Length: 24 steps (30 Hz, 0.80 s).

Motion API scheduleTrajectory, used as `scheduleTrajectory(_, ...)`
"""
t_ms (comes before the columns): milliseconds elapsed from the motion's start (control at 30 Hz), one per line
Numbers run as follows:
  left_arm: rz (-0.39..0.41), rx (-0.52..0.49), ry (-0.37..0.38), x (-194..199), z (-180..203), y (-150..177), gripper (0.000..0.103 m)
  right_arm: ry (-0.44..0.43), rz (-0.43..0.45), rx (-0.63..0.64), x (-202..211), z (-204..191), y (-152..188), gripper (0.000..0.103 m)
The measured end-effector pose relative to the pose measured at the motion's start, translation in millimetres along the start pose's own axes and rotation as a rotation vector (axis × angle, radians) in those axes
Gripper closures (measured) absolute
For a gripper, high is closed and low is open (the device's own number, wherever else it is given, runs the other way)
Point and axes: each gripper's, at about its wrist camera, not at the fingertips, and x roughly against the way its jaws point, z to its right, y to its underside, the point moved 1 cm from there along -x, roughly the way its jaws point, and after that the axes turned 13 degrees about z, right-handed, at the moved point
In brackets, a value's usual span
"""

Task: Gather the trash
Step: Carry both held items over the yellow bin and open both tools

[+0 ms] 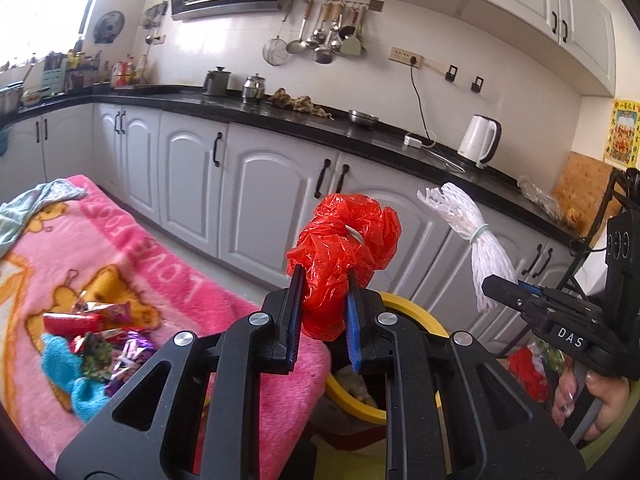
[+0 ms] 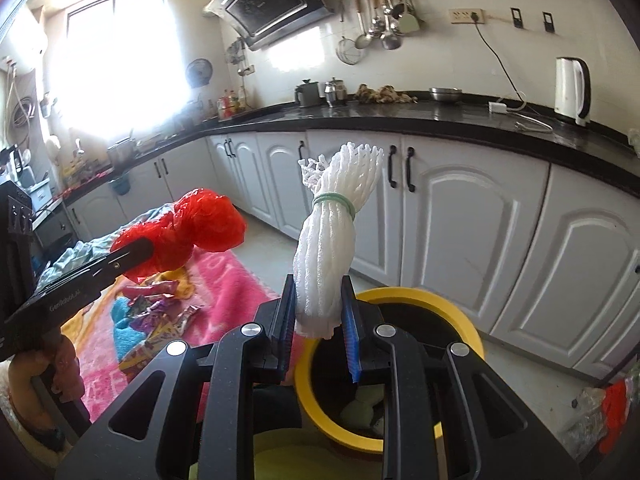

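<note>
Trash point(image 1: 96, 344) on pink blanket point(image 1: 168, 264), probably wrappers.

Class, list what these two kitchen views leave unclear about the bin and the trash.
- Yellow-rimmed bin: contents mostly hidden by the right gripper in the right wrist view; the left gripper blocks it in the left.
- Wrappers on the pink blanket: print too blurred to read.

The grippers hide most of the bin point(image 2: 472, 336), its contents are blurred, and the blanket point(image 1: 168, 248) is cut off.
</note>
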Motion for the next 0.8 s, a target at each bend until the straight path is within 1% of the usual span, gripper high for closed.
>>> scheduleTrajectory(133,-0.022,-0.016,0.017,-12.7,12.7,4.6,0.09,0.027,-0.015,-0.02,1.0,12.6,5.5,0.082)
scheduleTrajectory(400,-0.091,-0.052,0.056,-47.6,39.7,22.3,0.09,0.07,-0.097,-0.068,-6.8,38.9,24.1,0.082)
scheduleTrajectory(667,-0.161,-0.076,0.082,-80.2,59.3,43.1,0.09,0.091,-0.161,-0.116,-20.2,58.1,40.8,0.082)
scheduleTrajectory(767,-0.181,-0.077,0.095,-91.8,65.3,49.4,0.09,0.093,-0.165,-0.136,-25.0,65.3,43.8,0.079)
scheduleTrajectory(800,-0.185,-0.077,0.097,-94.2,66.1,50.7,0.089,0.101,-0.168,-0.141,-27.3,67.6,45.0,0.075)
